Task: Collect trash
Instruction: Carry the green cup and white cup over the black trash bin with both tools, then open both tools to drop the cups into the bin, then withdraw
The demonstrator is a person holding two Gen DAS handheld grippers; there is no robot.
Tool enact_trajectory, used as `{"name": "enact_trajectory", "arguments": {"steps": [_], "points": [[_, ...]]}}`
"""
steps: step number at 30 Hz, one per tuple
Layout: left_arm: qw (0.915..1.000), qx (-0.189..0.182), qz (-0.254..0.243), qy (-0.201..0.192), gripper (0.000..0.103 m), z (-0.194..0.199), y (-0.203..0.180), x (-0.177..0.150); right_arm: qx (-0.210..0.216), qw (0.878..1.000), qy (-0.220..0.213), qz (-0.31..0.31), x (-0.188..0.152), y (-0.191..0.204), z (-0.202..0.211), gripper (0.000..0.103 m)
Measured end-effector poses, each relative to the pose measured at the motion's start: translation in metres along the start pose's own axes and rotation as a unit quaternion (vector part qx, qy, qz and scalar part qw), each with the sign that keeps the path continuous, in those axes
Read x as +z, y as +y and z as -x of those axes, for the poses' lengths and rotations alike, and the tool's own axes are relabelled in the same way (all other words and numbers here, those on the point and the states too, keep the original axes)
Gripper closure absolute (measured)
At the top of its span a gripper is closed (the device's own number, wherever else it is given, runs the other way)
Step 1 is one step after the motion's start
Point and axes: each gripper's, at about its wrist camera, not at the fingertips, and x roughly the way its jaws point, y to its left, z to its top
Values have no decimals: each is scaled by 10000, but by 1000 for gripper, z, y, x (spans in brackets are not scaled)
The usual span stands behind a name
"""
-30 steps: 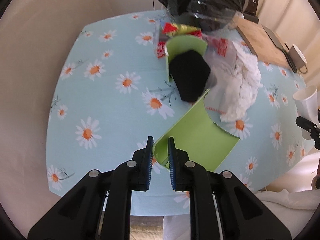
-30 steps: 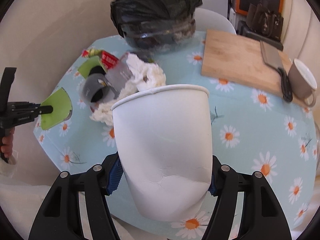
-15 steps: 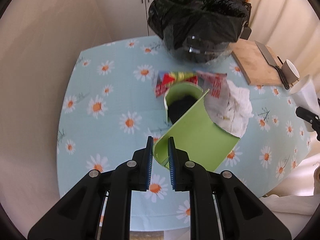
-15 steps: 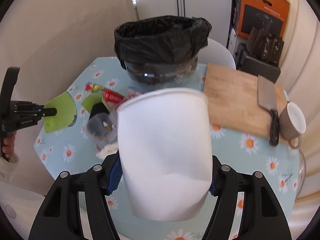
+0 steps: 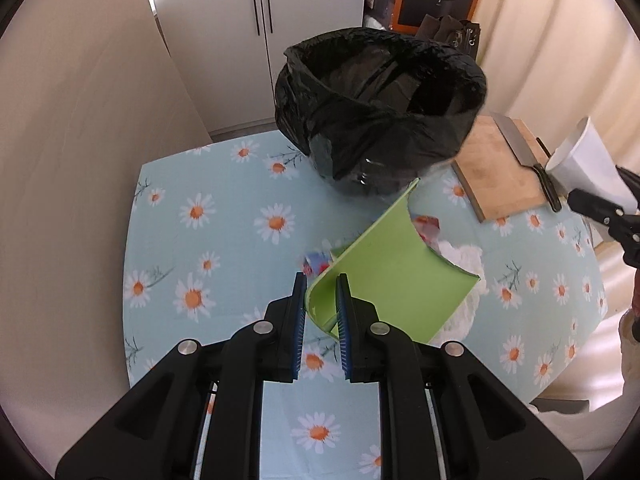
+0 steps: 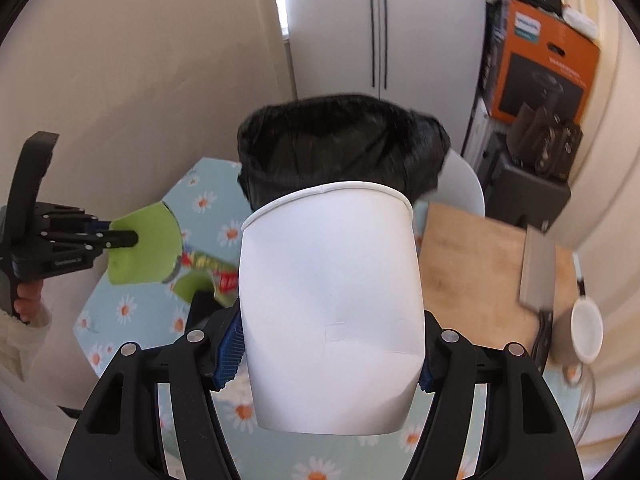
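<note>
Bagged bin (image 5: 380, 112) on counter (image 5: 224, 240) at far edge. Cutting board (image 5: 500, 172) at far right corner, just right of bin; knife (image 5: 524, 156) on board; mug (image 6: 584, 332) at board's right side. Wrappers (image 6: 208, 264) and tissue (image 5: 464, 256) mid-counter, before bin.

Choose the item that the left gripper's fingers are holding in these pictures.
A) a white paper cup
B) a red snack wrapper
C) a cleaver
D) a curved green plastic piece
D: the left gripper has its fingers shut on the edge of the curved green plastic piece, while the white paper cup sits in the right gripper.
</note>
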Motion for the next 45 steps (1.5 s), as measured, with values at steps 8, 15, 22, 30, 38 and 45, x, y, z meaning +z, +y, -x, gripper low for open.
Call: {"name": "enact_trajectory", "arguments": {"steps": [8,15,22,30,38,45], "points": [[9994,53,-161,-295,88,-9,6,56,-53,9997,-77,235,49,-4,-30,42],[9973,-76,-323,-655,88,-11,9,106,-130,9994,-162,276,84,-12,-54,42],[9898,-78,-640,-1274,52,-14,-1,152,-373,9980,-356,358,112,-20,-75,28],[9780,187,-258,-2063,6,11,16,160,-701,9938,-729,465,123,-21,-68,13],[9849,428,-137,-1673,6,5,20,135,-658,9968,-413,197,93,-22,-62,13],[9892,374,-46,-1415,6,9,15,100,-587,9975,-277,264,73,-10,-49,13]]}}
